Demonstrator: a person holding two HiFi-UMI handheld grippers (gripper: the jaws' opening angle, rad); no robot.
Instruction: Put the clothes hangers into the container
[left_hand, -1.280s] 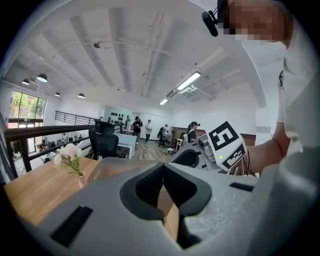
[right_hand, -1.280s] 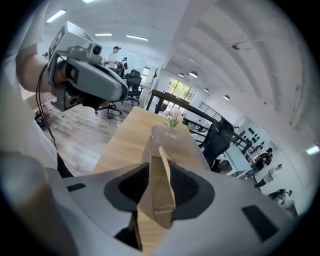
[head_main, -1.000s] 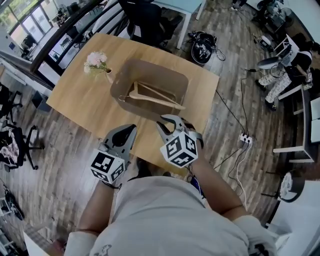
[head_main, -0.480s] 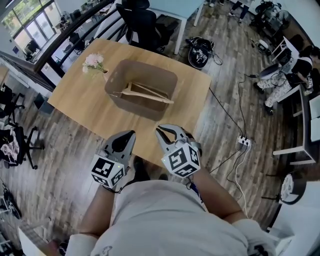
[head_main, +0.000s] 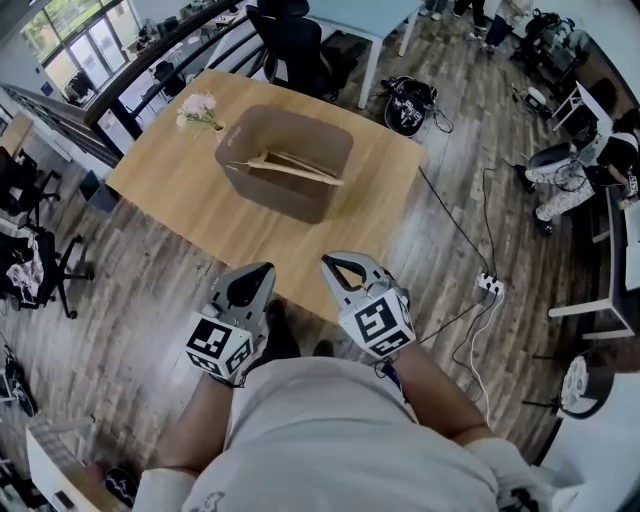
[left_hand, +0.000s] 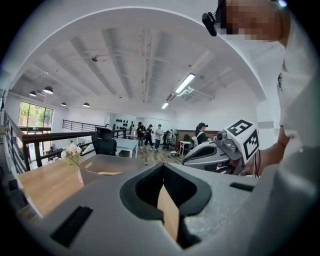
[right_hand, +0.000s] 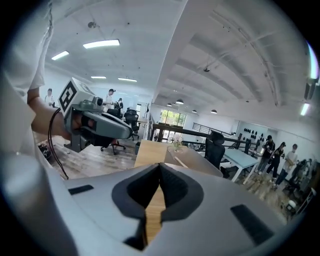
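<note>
The brown container (head_main: 300, 185) stands on the wooden table (head_main: 180, 190), with wooden clothes hangers (head_main: 285, 166) lying across its inside. Both grippers hang off the table's near edge, close to my body and well short of the container. My left gripper (head_main: 260, 270) is shut with nothing in it, and its view (left_hand: 162, 175) shows the container (left_hand: 112, 164) far ahead. My right gripper (head_main: 330, 263) is shut and empty too; its jaws (right_hand: 159, 167) meet, with the table (right_hand: 150, 152) beyond them.
A vase of pink flowers (head_main: 200, 108) stands at the table's far left corner. A black office chair (head_main: 290, 40) sits behind the table. A dark bag (head_main: 408, 100), cables and a power strip (head_main: 490, 286) lie on the floor to the right. People stand far off.
Both grippers have drawn back from the container, past the table's near edge. The right gripper's jaws have closed on nothing. The hangers stay in the container.
</note>
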